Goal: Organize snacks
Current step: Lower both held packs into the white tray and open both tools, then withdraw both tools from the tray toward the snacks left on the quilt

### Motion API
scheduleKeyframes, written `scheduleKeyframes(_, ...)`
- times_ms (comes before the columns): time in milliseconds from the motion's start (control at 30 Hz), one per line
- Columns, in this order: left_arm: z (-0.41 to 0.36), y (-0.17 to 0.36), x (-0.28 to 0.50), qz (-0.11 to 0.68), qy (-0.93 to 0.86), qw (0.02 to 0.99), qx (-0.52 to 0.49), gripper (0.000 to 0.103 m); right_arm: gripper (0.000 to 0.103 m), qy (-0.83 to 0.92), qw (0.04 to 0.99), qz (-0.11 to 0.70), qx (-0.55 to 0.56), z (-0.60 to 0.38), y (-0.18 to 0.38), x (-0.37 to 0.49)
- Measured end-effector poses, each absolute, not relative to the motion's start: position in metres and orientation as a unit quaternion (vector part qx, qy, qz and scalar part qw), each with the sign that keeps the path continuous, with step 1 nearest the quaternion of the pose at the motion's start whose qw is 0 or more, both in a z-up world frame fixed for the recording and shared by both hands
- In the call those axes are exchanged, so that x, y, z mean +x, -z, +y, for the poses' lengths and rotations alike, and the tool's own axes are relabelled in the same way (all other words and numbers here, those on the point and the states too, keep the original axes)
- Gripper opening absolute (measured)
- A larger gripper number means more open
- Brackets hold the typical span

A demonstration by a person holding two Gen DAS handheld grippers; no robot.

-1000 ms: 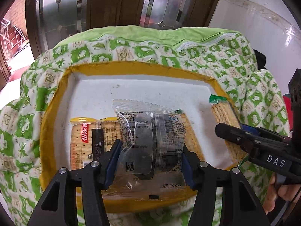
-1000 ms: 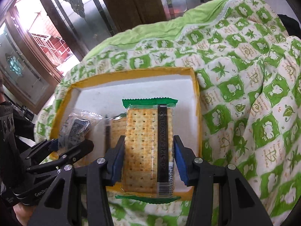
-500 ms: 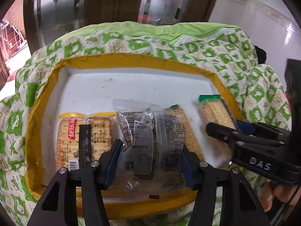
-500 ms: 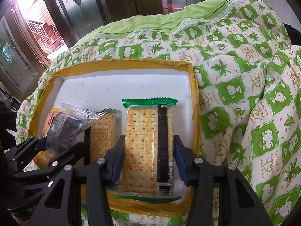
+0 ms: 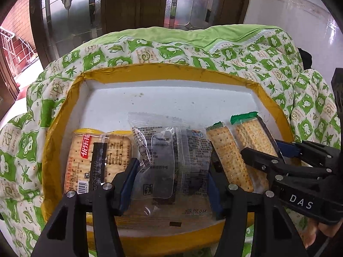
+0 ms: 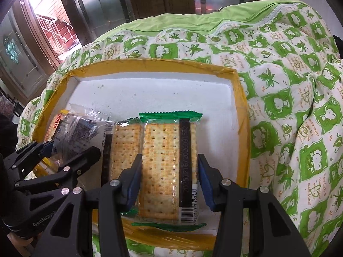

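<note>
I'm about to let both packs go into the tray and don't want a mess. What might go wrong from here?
The clear dark-snack pack in the left gripper hangs over the yellow cracker pack, so it may land overlapping it. The green-edged cracker pack in the right gripper sits tight beside another cracker pack and could nudge it. Its near end overhangs the tray rim.

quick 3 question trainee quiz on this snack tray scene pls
1. True or false: the tray has a yellow rim and a white floor.
2. Which packet sits between the left gripper fingers: A) the clear packet with dark contents, B) the yellow-edged cracker pack, C) a drinks can?
3. What colour are the sealed ends of the cracker pack between the right gripper fingers?

Key: 1 true; 2 A; 3 green.
</note>
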State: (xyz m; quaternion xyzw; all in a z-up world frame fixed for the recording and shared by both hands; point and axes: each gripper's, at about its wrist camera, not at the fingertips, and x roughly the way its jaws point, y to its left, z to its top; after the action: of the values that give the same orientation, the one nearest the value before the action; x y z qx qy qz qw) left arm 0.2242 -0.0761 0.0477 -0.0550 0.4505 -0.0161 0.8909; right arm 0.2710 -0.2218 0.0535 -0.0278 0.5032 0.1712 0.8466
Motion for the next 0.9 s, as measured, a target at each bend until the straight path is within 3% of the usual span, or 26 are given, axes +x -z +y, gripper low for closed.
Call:
scheduleKeyframes(600,-0.079,-0.05,0.211,0.447,0.019,0.892,-0.06,0.072,0.057,-0.172,0.865,0.472,-0.007,-0.232,-0.069,0.26)
scheduleKeyframes(900,-0.086,-0.073,0.182,0.414,0.015,0.91,-0.023,0.088,0.07,-0.176,0.887,0.426,0.02,-0.24,-0.095,0.237)
